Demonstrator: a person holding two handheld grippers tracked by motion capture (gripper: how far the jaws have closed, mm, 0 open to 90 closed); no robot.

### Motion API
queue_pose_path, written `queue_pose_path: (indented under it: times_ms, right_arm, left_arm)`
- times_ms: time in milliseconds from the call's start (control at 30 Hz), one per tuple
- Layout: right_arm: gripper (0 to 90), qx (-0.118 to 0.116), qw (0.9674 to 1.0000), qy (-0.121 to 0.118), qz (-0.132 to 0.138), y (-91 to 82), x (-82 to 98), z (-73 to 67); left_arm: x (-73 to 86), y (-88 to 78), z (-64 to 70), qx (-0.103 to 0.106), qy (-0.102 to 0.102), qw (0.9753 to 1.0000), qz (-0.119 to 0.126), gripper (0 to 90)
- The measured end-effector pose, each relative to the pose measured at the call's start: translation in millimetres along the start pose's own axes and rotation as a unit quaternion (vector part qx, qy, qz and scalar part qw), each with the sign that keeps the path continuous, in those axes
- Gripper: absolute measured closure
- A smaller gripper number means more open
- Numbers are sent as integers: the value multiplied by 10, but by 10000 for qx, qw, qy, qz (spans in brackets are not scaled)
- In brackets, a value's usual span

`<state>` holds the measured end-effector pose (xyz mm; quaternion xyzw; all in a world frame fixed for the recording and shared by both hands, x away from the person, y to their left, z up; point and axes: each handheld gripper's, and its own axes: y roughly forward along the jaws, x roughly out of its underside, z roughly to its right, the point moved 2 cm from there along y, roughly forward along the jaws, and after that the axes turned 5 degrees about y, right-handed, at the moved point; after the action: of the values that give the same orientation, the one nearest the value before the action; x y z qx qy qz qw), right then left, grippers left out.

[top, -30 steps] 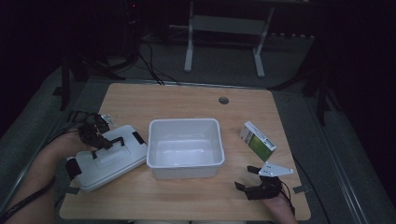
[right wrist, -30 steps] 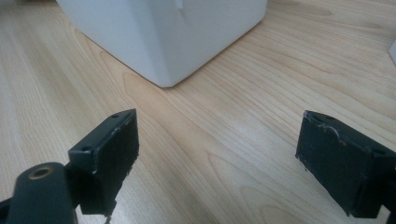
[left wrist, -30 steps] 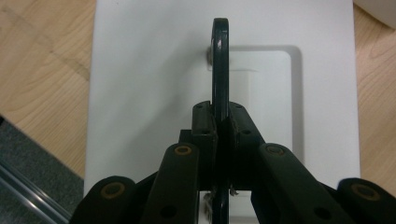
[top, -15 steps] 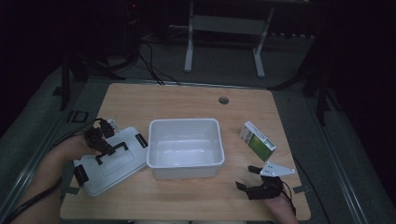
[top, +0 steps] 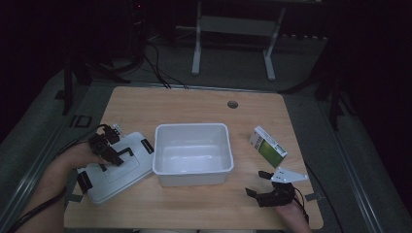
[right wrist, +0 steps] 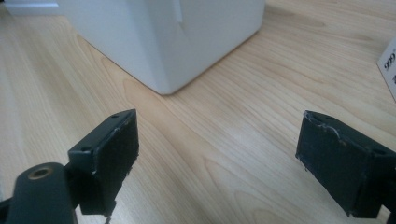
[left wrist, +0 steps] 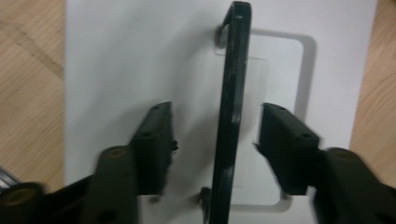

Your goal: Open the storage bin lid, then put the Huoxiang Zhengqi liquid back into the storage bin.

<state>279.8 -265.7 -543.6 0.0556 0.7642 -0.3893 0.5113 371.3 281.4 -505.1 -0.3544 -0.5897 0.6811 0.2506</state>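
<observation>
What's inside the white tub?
Nothing that I can see: the white tub is open on top and its pale floor looks bare. The lid lies flat beside it on the table; whatever is under that lid is covered.

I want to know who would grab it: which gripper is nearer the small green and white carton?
Right. The right gripper sits just below the small green and white carton; the left gripper is across the white plastic tub, over the white lid.
</observation>
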Motion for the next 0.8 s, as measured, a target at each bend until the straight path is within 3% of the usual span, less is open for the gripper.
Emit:
queue_pose_path:
  times_ms: [100,367,500,667,800]
  right_arm:
    - [120,52,10000,-22,46,-26,-54,-6]
    - [105,141,9991,-387,-50,-107,-247,-54]
    - [105,112,9994,-320,23,-155,-325,-14]
    - [105,303,9993,-180,145,-320,-589,143]
    - [107,613,9977,-241,135,-404,-783,223]
  left_arm:
    - [21,4,24,98,131,9999,-8,306]
    - [72,-114,21,-83,34,9997,209,304]
    - [75,-128,40,-111,30,9997,222,304]
    - [66,-149,43,-128,29,9997,205,304]
    - [66,-168,33,-122,-12,9996,270,304]
